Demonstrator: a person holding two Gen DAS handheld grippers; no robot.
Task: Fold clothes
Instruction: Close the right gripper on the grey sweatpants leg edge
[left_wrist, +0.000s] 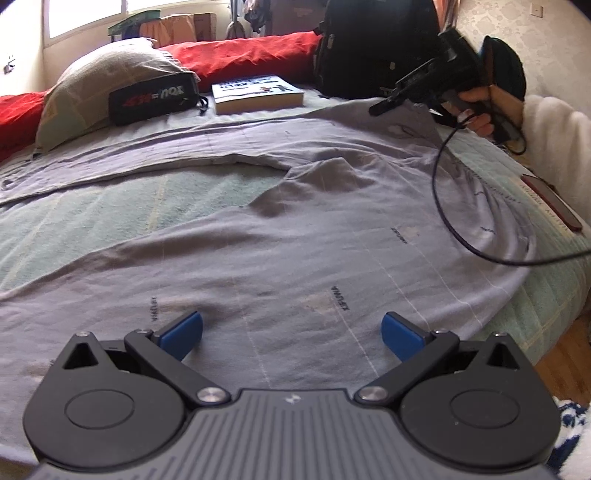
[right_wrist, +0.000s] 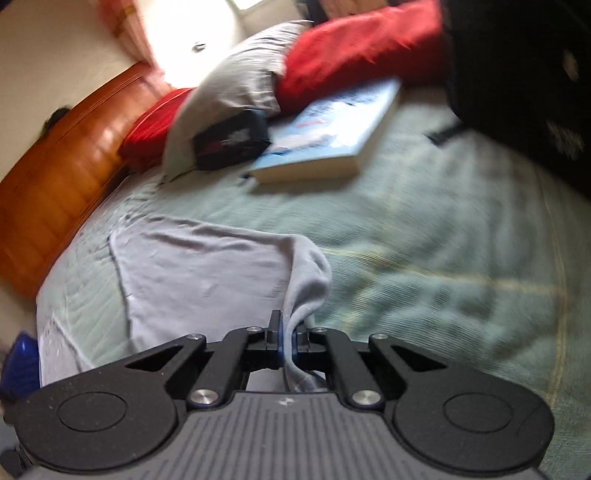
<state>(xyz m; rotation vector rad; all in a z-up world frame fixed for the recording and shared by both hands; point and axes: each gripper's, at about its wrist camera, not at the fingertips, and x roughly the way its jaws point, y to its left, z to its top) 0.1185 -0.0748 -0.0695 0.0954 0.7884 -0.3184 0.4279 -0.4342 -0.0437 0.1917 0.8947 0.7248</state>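
Grey garment (left_wrist: 332, 229) spread across the green bedspread (left_wrist: 92, 206), my left gripper (left_wrist: 291, 334) hovering wide above its near part; my right gripper (right_wrist: 287, 345) pinched on a raised fold of it.

The left wrist view looks forward along the left tongs (left_wrist: 291, 334), tilted down, low and close over a grey garment (left_wrist: 295, 229) spread on the bed (left_wrist: 85, 221), facing the pillow (left_wrist: 107, 85) and book (left_wrist: 256, 93) at the far side. The right wrist view sits just behind the right tongs (right_wrist: 287, 341), rolled sideways and motion-blurred, also facing down across the bed. Both views share the garment, pillow, book and green bedcover; the left view also takes in the right tongs, off to its upper right.
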